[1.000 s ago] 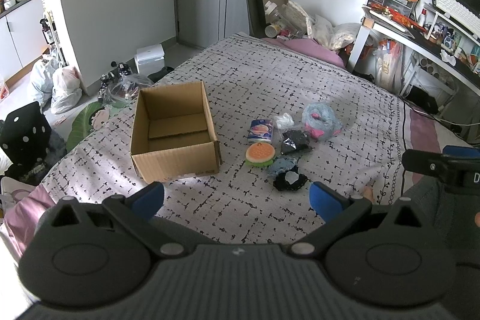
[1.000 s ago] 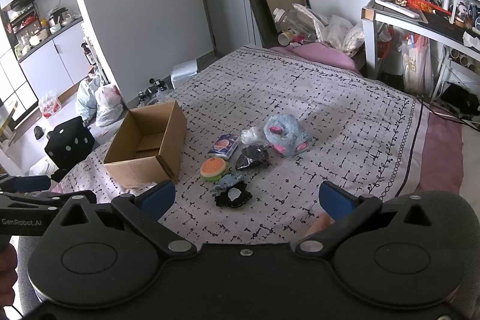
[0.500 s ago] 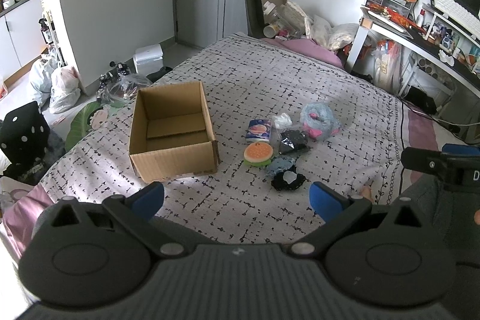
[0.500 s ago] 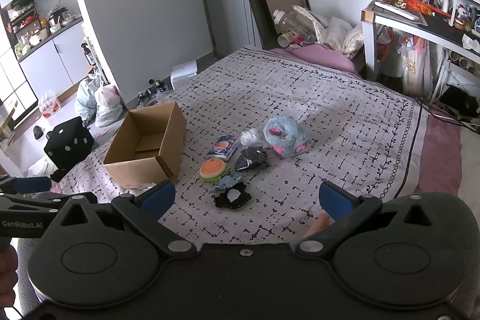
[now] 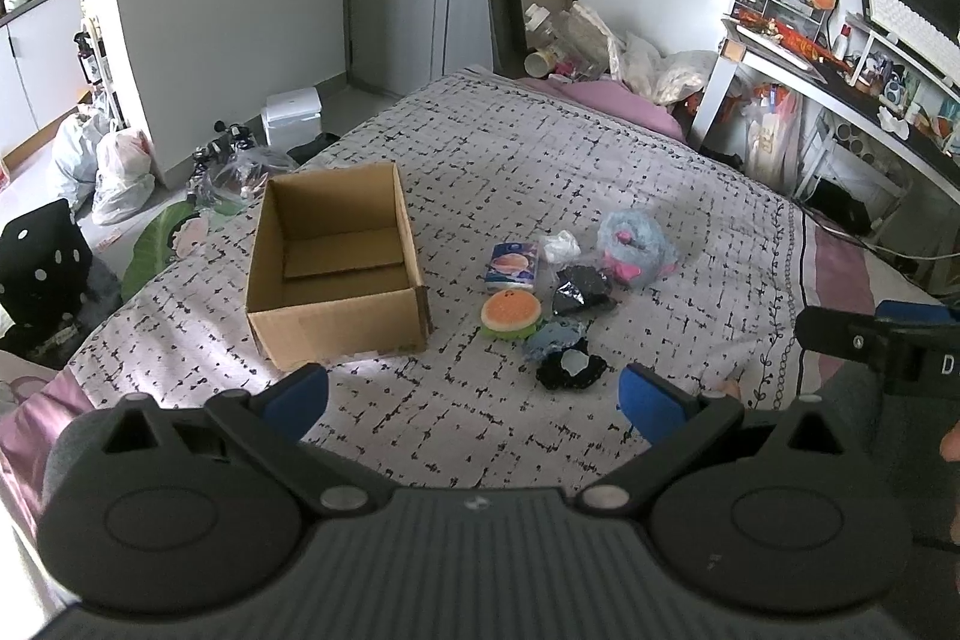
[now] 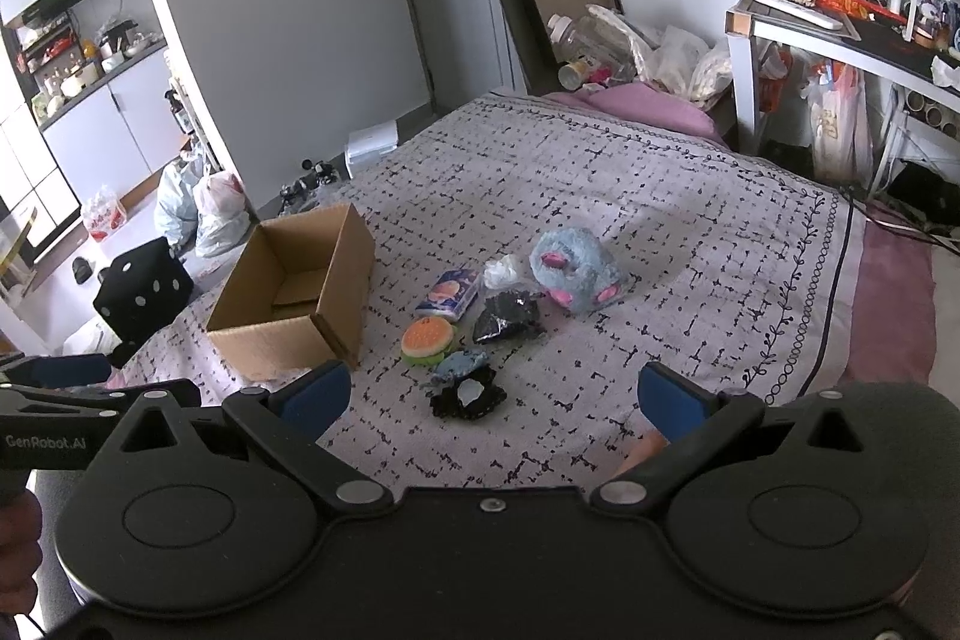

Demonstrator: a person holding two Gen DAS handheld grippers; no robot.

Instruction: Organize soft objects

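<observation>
Lying ahead of both spread grippers, left (image 5: pixel 473 393) and right (image 6: pixel 493 393): one cardboard box (image 5: pixel 336 280), seven clustered soft items (image 5: pixel 564 289)

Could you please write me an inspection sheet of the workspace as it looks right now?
Surface: patterned bedspread, items lying on it.
Job's things: open cardboard box, nothing seen inside; beside it a blue plush, burger-shaped toy, tissue pack, black bag, black scrunchie.
Clutter: bags and bottle at the bed's far end.
Grippers: left hand-held gripper and right hand-held gripper open, holding nothing.
Cables: one on the floor.
Surroundings: crowded desk, kitchen cabinets.
</observation>
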